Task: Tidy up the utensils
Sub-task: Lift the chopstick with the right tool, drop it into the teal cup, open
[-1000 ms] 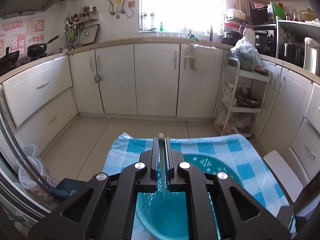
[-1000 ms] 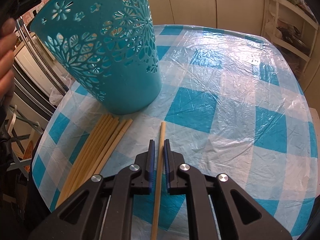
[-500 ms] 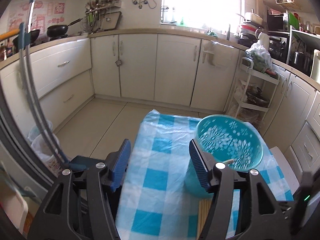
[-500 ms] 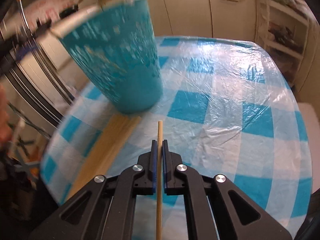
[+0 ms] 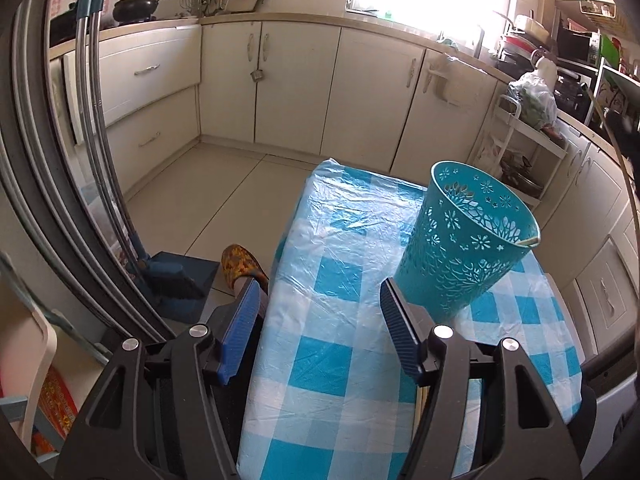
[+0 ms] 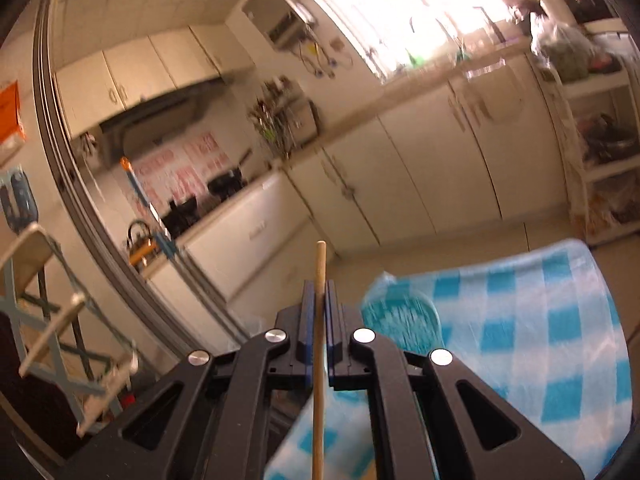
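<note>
Chopstick [image 6: 319, 320] sits clamped between the closed pads of the right hand-held gripper [image 6: 319, 300], tip poking past the fingers, shaft running back under the body; grip looks narrow and near the front end, so a judged risk is the stick pivoting or sliding out during the carry. Right view is motion-blurred and aimed across the kitchen, with the teal basket [image 6: 400, 320] only a smear low beside the fingers; judged risk of the tip striking the rim or a cut-out wall instead of entering the mouth. Left hand-held gripper [image 5: 320, 316] stands apart, nothing between its blue pads, hovering over the near edge of the checked table [image 5: 344, 360]. Only the left view shows the basket upright on the table, just beyond the right pad, one stick end [image 5: 528, 242] resting at its rim, and pale loose chopsticks [image 5: 420, 404] peeping out by the finger. The basket is light-looking and unheld; a poke could tip it. Only the right view shows the held stick.
</note>
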A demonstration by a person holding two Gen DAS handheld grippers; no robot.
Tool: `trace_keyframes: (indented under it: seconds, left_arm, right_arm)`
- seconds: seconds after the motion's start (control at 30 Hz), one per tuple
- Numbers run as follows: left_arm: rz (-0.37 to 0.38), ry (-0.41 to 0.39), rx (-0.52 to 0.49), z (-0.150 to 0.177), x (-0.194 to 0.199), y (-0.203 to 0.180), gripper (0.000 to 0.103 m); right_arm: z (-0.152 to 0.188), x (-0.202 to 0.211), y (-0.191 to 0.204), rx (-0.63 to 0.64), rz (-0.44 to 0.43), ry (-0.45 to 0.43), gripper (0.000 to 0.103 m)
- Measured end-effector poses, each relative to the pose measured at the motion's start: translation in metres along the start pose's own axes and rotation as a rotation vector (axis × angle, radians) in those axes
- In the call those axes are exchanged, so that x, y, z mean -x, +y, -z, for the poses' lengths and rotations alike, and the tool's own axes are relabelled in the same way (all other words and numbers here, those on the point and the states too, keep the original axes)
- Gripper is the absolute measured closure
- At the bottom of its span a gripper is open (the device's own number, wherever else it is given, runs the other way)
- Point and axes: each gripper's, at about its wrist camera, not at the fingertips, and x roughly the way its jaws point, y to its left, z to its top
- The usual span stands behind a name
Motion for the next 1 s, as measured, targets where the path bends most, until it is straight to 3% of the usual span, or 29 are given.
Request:
trace_keyframes:
  seconds: [0.23, 0.4, 0.73, 1.0]
  left_arm:
    - [0.008, -0.011, 0.009, 0.002, 0.006, 0.0, 0.043]
    - [0.009, -0.004, 0.011, 0.005, 0.004, 0.002, 0.041]
    - [0.024, 0.027, 0.005, 0.01, -0.005, -0.004, 0.041]
    - [0.023, 0.01, -0.001, 0.011, 0.006, -0.003, 0.039]
  right_arm:
    - [-0.009, -0.053, -0.011, -0.008, 0.199, -0.156, 0.097]
    - [0.008, -0.077, -0.033, 0.004, 0.306, -0.145, 0.097]
    - [0.033, -0.083, -0.048, 0.034, 0.306, -0.01, 0.097]
    - [0.04, -0.018, -0.023, 0.048, 0.311, -0.082, 0.086]
